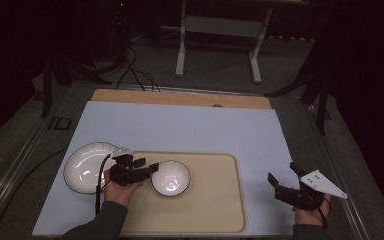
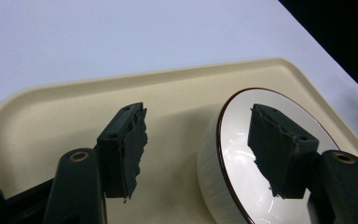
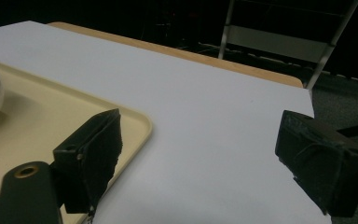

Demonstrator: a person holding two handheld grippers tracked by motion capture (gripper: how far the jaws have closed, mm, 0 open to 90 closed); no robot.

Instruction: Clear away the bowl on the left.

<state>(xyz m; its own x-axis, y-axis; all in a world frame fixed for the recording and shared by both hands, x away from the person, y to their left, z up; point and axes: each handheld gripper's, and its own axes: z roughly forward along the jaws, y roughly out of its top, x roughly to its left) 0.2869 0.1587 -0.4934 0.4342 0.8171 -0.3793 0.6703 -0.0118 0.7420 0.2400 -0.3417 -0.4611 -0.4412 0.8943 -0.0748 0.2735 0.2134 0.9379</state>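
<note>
Two dishes sit on the surface (image 1: 190, 125): one small bowl (image 1: 171, 177) inside the single beige tray (image 1: 215, 210), toward the tray's left end, and one larger white plate (image 1: 85, 167) just off the tray's left edge. The left claw (image 1: 150, 166) is spread wide — its jaws straddle the bowl's near rim without pressing it. The right claw (image 1: 282, 176) hangs spread near the surface's right edge — nothing between its jaws.
</note>
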